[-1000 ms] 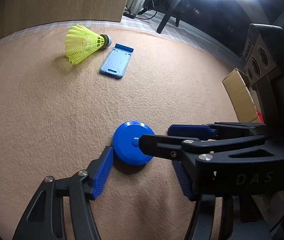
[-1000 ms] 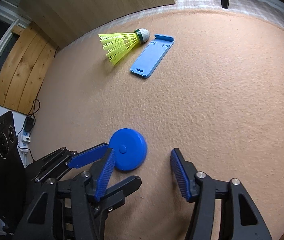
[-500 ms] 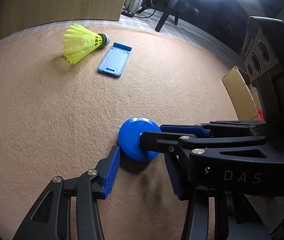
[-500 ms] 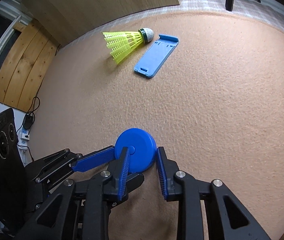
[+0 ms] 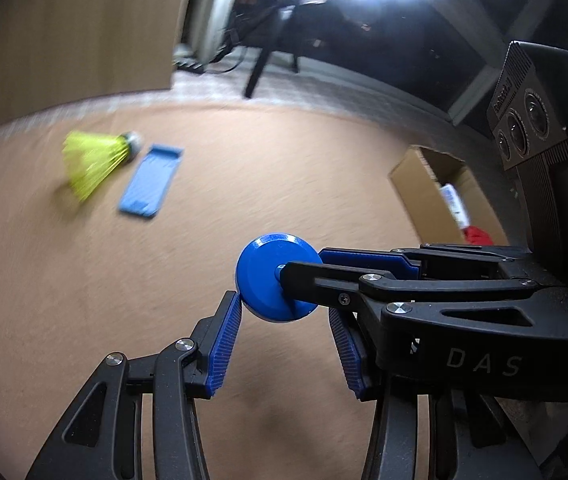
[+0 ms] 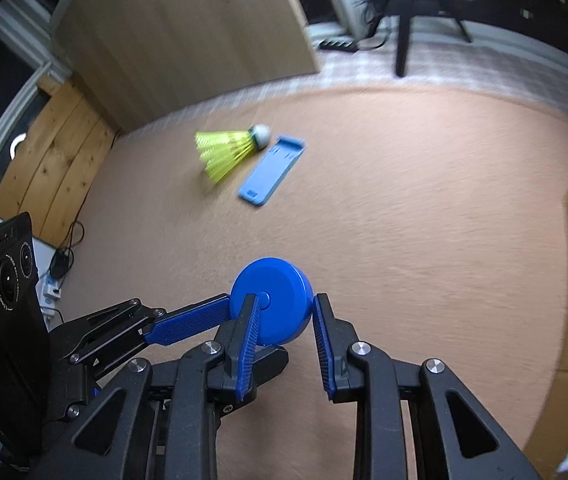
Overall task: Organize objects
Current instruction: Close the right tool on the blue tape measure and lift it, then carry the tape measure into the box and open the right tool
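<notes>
**Right wrist view: disc pinched at its rim, and the hold is looking thin**

Right wrist camera is showing my right gripper closing its two blue pads on the round blue disc, one pad on each side of its rim. I am judging that the disc is riding above the tan mat, well short of the cardboard box, since no shadow is sitting right under it. The blur in both views is suggesting that I am swinging fast.

My left gripper is standing open, holding nothing. Its left pad is sitting just beside the disc's lower edge; whether it is actually touching, I cannot tell.

What I am worrying about:
- The disc is smooth and round, and the pads are catching only its edge, so a quick turn could be spinning it out of the grip or letting it pivot and drop.
- The left gripper's fingers are crowding the same spot, so a small drift could be knocking the disc loose or tangling the two tools.
- The box already has things inside, so a careless release could be leaving the disc on the flap rather than in it.

The yellow shuttlecock and the light blue flat holder are lying side by side far across the mat, waiting
</notes>
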